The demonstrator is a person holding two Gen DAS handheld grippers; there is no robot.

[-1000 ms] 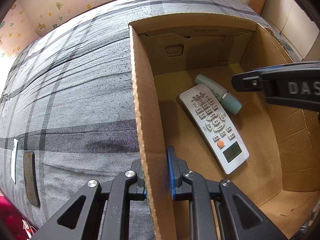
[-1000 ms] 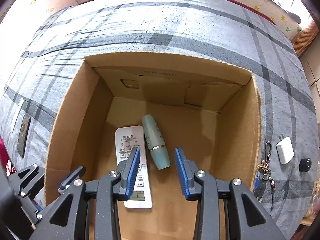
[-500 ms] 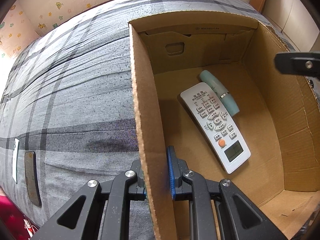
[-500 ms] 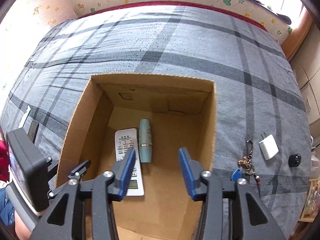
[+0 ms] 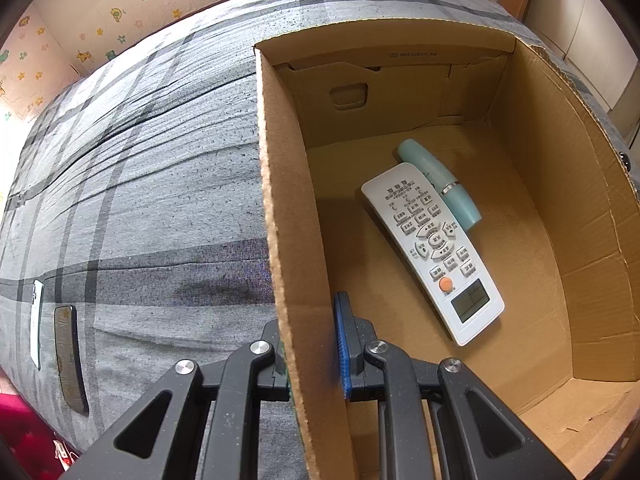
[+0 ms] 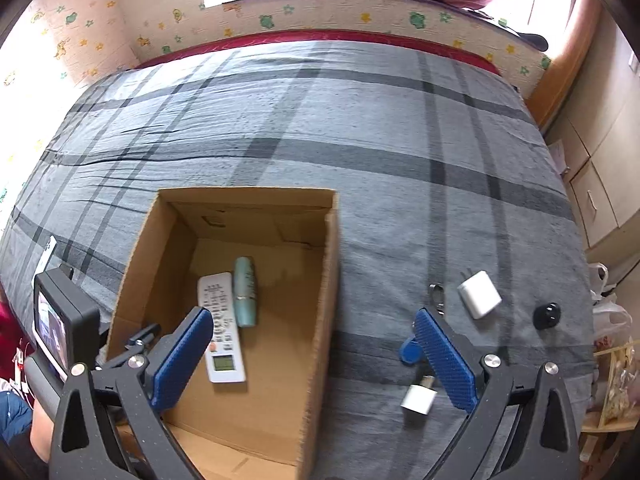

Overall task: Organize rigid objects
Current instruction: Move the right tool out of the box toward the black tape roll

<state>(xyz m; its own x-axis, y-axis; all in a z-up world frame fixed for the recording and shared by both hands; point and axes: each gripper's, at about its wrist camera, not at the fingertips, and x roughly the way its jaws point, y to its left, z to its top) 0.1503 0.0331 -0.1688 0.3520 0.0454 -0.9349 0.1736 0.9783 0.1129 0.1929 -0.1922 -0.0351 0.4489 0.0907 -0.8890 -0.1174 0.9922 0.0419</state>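
One grey plaid bedspread (image 6: pixel 360 128); cartoon-print wall (image 6: pixel 320 20), perhaps padded.

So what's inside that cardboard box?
Inside the cardboard box lie a white remote and a teal tube, side by side. The near floor is hidden behind the right gripper.

Can't really read anything: tiny print on the cardboard box (image 5: pixel 412 55) flap and remote (image 5: pixel 432 248) labels is too blurry.
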